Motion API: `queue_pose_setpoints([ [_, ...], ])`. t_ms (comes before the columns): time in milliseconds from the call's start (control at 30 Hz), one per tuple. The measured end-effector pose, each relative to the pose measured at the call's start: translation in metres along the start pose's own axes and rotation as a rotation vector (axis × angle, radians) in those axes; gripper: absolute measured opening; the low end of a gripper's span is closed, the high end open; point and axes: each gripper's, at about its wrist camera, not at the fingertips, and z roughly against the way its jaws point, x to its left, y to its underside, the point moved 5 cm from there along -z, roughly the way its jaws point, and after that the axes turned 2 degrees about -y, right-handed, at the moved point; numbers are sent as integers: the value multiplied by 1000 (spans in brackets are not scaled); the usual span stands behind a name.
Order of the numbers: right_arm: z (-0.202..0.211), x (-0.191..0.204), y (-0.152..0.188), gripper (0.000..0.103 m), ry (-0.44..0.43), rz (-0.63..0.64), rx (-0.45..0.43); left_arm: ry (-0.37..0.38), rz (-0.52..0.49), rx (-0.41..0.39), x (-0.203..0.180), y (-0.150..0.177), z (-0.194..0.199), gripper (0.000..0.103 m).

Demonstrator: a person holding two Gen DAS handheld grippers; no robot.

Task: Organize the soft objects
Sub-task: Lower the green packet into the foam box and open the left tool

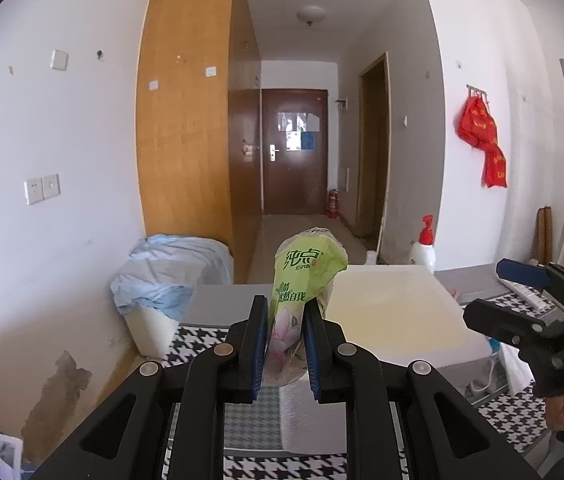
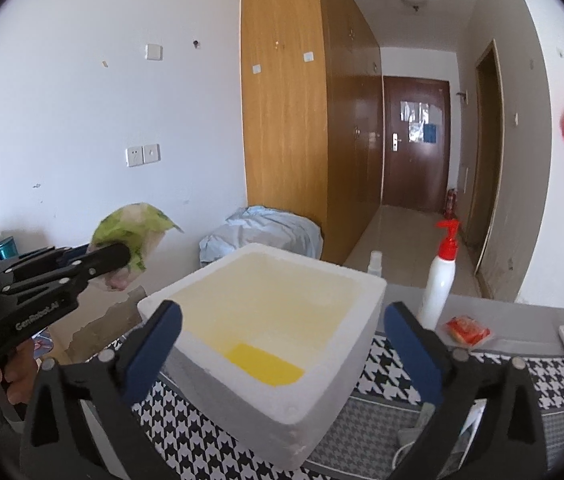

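White foam box (image 2: 266, 344) holding flat yellow piece (image 2: 264, 364) at 6 o'clock, left gripper (image 1: 285, 344) clamping green tissue pack (image 1: 302, 280) upright, right gripper (image 2: 282, 344) fingers wide apart over box.

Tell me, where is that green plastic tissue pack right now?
The green plastic tissue pack is pinched upright in the left tool, held in the air just left of the white foam box on the houndstooth-covered table.

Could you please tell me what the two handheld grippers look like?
Both are black, angular linkage frames with silver round pivot pins and blue pads lining the jaws. The left gripper carries white "GenRobot.AI" lettering on its side. The right gripper shows pale lettering on its body, too blurred to read.
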Motion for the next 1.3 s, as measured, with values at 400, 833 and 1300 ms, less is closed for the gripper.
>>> queue_pose_setpoints([
  [400,12,-17,5,102,45,-18,-5,50,-27,4,-22,-7,-7,19],
  [833,37,-45,13,102,104,-52,-18,118,-46,38,-52,-10,-25,19],
  [1300,48,-64,25,102,131,-86,-14,132,-63,102,-71,-7,-48,19],
])
